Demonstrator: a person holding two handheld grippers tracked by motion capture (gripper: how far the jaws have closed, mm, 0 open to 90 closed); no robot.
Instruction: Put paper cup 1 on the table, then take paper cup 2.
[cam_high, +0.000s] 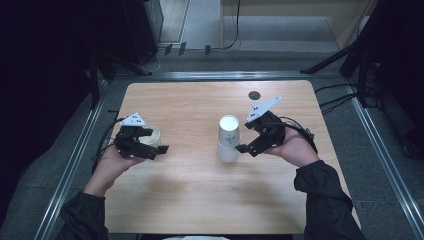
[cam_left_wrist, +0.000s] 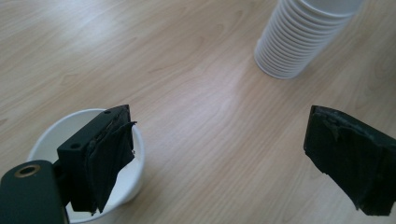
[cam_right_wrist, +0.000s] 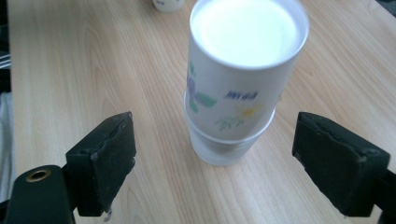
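Cup stack upright mid-surface, directly ahead of the right tongs; single cup under the left tongs.

We record the wooden surface (cam_high: 200, 195) first. On it stands an inverted stack of paper cups (cam_high: 228, 138), long axis vertical, with the top printed cup sitting loosely high on the rest. The right tongs (cam_high: 245, 148) lie just beside the stack on its right, jaws wide apart and holding nothing; in the right gripper view the stack (cam_right_wrist: 238, 88) stands centred between and beyond the two jaws. The right hand is plainly the nearer. The left tongs (cam_high: 161, 148) are likewise apart and empty, well apart from the stack, hanging over a single upright cup (cam_high: 152, 135), whose open mouth (cam_left_wrist: 70, 140) sits behind one jaw. We judge nothing obstructs a level approach from the right. A small dark disc (cam_high: 254, 95) lies near the far edge, clear of the work.
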